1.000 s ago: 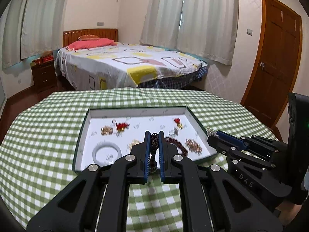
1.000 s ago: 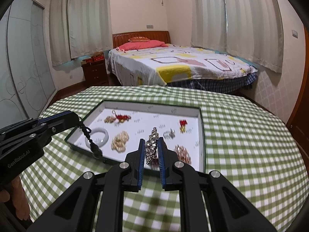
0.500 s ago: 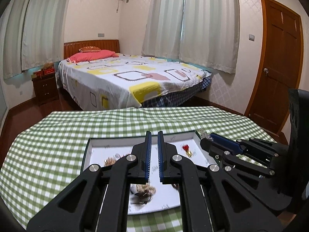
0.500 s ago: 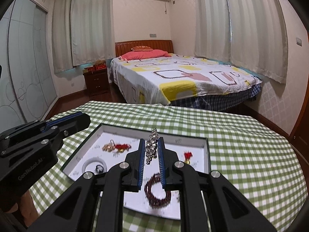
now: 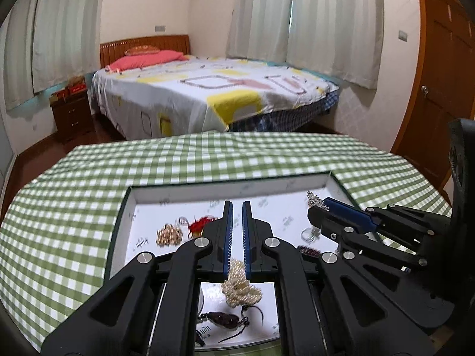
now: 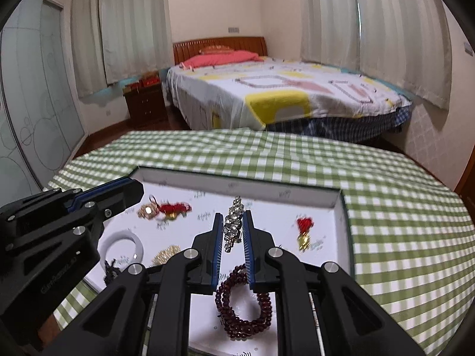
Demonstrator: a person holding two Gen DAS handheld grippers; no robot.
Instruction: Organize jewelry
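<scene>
A shallow white tray [image 5: 237,190] with a dark rim lies on the green checked table. My left gripper [image 5: 236,207] hovers over it, fingers nearly together with nothing between them; below it lie a pearl cluster [image 5: 242,287] and a dark bead earring [image 5: 222,320]. My right gripper [image 6: 233,216] is shut on a sparkling rhinestone piece [image 6: 233,225], held above the tray [image 6: 341,207]. A dark red bead bracelet [image 6: 243,311] lies under it. The right gripper also shows in the left wrist view [image 5: 322,210].
In the tray lie a gold cluster [image 5: 169,234], a red tassel charm [image 6: 173,209], a red and gold charm [image 6: 304,231], a white bangle [image 6: 121,244] and a ring [image 5: 308,234]. A bed [image 5: 213,95] stands behind the table, a door [image 5: 445,89] at the right.
The left gripper has let go of the dark bead earring, which now lies in the tray. Both grippers have moved forward over the tray. The right gripper still holds the rhinestone piece.
</scene>
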